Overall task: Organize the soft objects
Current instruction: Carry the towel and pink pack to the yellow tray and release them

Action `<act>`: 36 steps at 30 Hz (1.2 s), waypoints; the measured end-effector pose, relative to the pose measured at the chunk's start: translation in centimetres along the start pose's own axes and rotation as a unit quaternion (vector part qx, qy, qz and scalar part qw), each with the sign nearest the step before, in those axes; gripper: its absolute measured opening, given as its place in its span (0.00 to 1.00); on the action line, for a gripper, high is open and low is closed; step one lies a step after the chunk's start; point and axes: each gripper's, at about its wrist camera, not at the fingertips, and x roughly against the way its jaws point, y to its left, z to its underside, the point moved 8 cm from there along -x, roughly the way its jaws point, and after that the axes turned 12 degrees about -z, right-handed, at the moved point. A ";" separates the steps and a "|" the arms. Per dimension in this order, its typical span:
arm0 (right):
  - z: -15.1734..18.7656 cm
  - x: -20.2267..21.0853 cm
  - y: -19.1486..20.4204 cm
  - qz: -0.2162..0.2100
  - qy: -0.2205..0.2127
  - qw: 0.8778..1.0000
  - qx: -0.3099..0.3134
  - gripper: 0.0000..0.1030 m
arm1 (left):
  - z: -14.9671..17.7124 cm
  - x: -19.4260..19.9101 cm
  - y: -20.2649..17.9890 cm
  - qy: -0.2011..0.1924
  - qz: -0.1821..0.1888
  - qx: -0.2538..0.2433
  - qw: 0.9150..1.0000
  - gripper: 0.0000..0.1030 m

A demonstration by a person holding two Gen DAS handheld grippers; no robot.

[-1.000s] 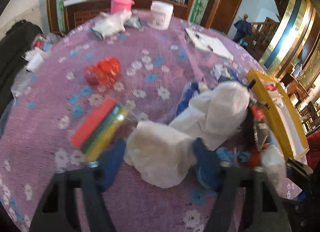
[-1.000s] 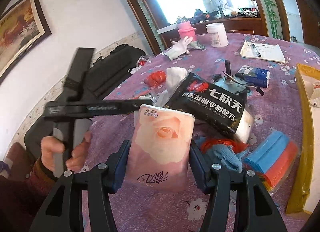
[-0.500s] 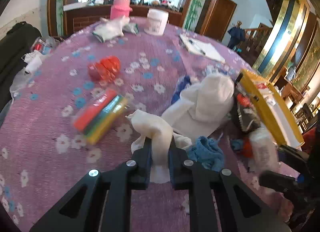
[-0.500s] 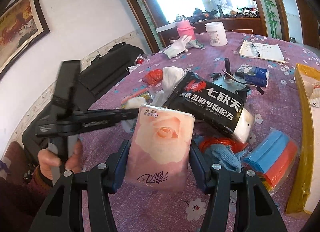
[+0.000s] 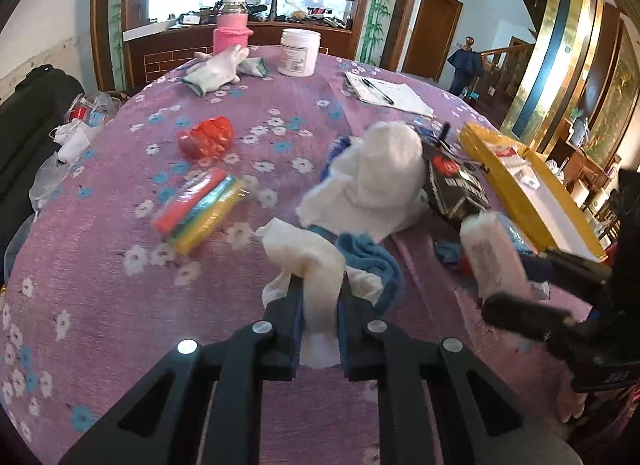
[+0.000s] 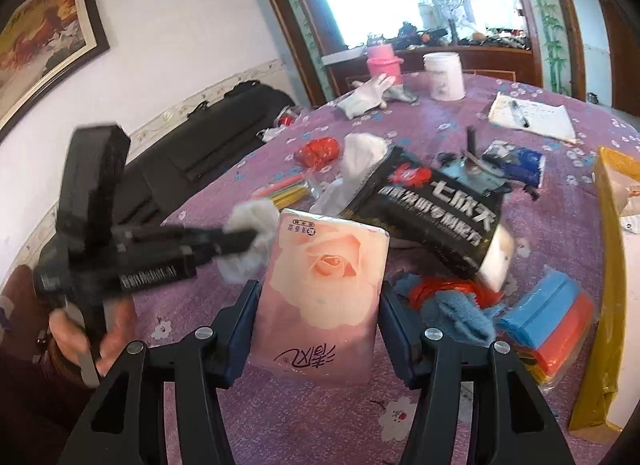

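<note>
My left gripper (image 5: 319, 285) is shut on a crumpled white cloth (image 5: 308, 253), pinched between its pads and lifted just above the purple flowered tablecloth (image 5: 120, 285). From the right wrist view the same cloth (image 6: 248, 241) hangs at the tip of the left gripper (image 6: 244, 241), held by a hand at the left. My right gripper (image 6: 320, 289) is shut on a pink rose-printed tissue pack (image 6: 324, 289), upright between its fingers. A larger white cloth (image 5: 380, 177) and a blue towel (image 5: 372, 261) lie in the pile behind.
A black snack bag (image 6: 432, 209), a red plastic bag (image 5: 208, 137), striped sponge packs (image 5: 200, 209) (image 6: 548, 317), a yellow tray (image 5: 524, 193), white gloves (image 5: 220, 69), a white jar (image 5: 300, 53), a pink flask (image 5: 232, 31) and papers with a pen (image 5: 384, 93) crowd the table.
The left gripper closed on the white cloth, then pulled it back and up from the pile, toward the right gripper. The right gripper kept still with the tissue pack.
</note>
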 end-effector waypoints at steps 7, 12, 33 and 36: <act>-0.5 0.9 -0.5 0.007 -0.020 1.000 -0.009 0.60 | -1.4 1.7 -2.3 -0.047 -0.026 -0.026 0.998 0.13; -0.8 1.3 -0.7 0.009 -0.029 0.999 -0.013 0.60 | -1.8 1.8 -3.2 -0.069 -0.068 -0.049 0.994 0.13; -1.3 3.3 -1.1 -0.004 -0.066 0.997 -0.033 0.60 | -2.7 4.0 -4.6 -0.128 -0.137 -0.088 0.978 0.14; -1.6 4.1 -1.3 -0.006 -0.081 0.996 -0.038 0.60 | -2.9 4.3 -4.8 -0.132 -0.141 -0.091 0.977 0.14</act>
